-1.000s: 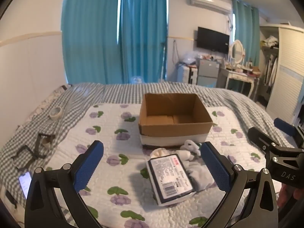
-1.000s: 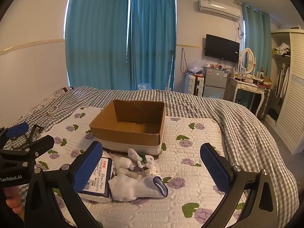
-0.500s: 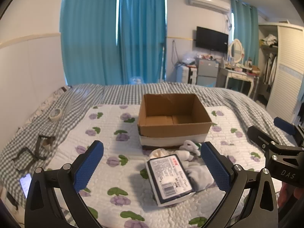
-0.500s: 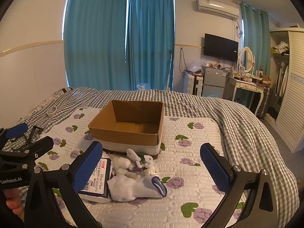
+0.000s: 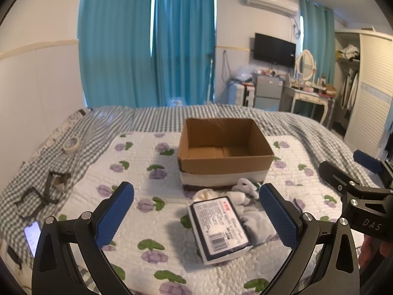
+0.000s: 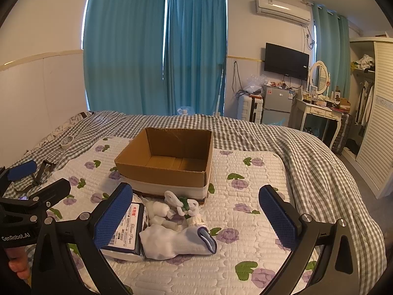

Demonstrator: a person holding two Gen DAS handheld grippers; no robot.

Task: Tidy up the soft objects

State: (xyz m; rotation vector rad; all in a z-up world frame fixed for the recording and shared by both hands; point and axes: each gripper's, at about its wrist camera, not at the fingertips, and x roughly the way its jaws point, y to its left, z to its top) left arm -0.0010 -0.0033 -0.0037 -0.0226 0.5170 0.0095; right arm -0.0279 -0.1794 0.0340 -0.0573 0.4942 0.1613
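An open, empty cardboard box (image 5: 224, 147) (image 6: 167, 157) stands on the flowered quilt. In front of it lie a wrapped tissue pack (image 5: 218, 226) (image 6: 129, 229), a white sock with a blue cuff (image 6: 176, 242) (image 5: 258, 226), and a small white and green soft toy (image 6: 183, 204) (image 5: 245, 186). My left gripper (image 5: 196, 218) is open and empty, hovering above the tissue pack. My right gripper (image 6: 196, 218) is open and empty, above the sock. Each gripper shows at the edge of the other's view.
A roll of tape (image 5: 71, 143), black brackets (image 5: 49, 189) and a phone (image 5: 33, 236) lie on the checked bedspread at the left. Curtains, a TV, a small fridge, a dressing table and a wardrobe stand beyond the bed.
Both grippers have drifted slightly; the box and the soft things sit a little differently in view. Nothing was grasped or moved.
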